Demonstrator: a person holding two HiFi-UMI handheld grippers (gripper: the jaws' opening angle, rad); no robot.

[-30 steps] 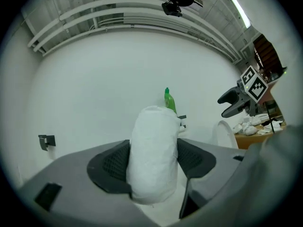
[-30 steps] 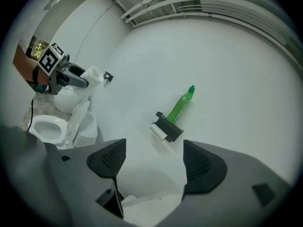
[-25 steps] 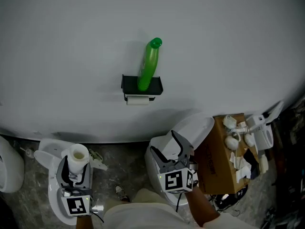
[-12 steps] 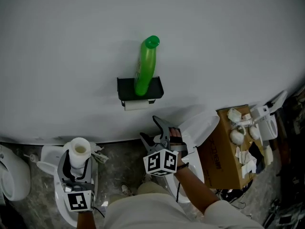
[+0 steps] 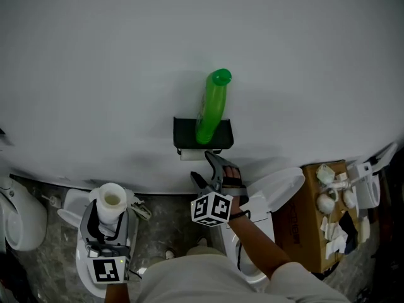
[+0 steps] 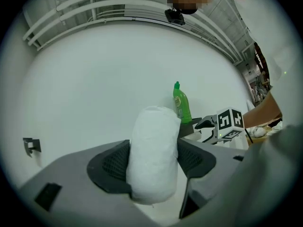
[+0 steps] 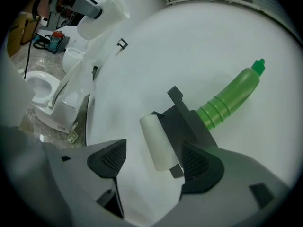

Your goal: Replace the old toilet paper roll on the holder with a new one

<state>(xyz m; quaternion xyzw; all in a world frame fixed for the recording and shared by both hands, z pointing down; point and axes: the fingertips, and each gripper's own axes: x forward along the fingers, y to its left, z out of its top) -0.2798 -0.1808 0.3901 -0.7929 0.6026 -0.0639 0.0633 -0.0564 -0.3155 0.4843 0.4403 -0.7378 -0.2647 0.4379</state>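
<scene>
The old toilet paper roll (image 7: pixel 158 143) hangs under the black holder (image 7: pixel 189 126) on the wall, dead ahead of the right hand-held gripper (image 7: pixel 154 160). From that gripper it lies in line with the gap between the jaws, closer to the right-hand pad than to the left one. The roll looks thin, nearly used up. Its long axis runs crosswise to the line from pad to pad, so closing would meet its round sides, not its ends. The jaws stand wide apart and no pad presses on the roll. Whether its near end is already inside the gap I cannot tell.

In the head view the right hand-held gripper (image 5: pixel 205 169) sits just below the roll (image 5: pixel 192 154) and the holder (image 5: pixel 186 131), pointing up at them. A green bottle (image 5: pixel 213 106) stands in the holder's top, leaning against the wall just above the roll. It would be close to the upper jaw on any push forward.

The left hand-held gripper (image 5: pixel 106 226) is well off to the side and lower, so the right hand is plainly the nearer one. Its jaws are clamped on the new roll (image 6: pixel 154 155), which stands upright between the pads, full and soft.

My judgement: the coming move is a short advance straight ahead, favouring the left so that the roll centres in the gap.
</scene>
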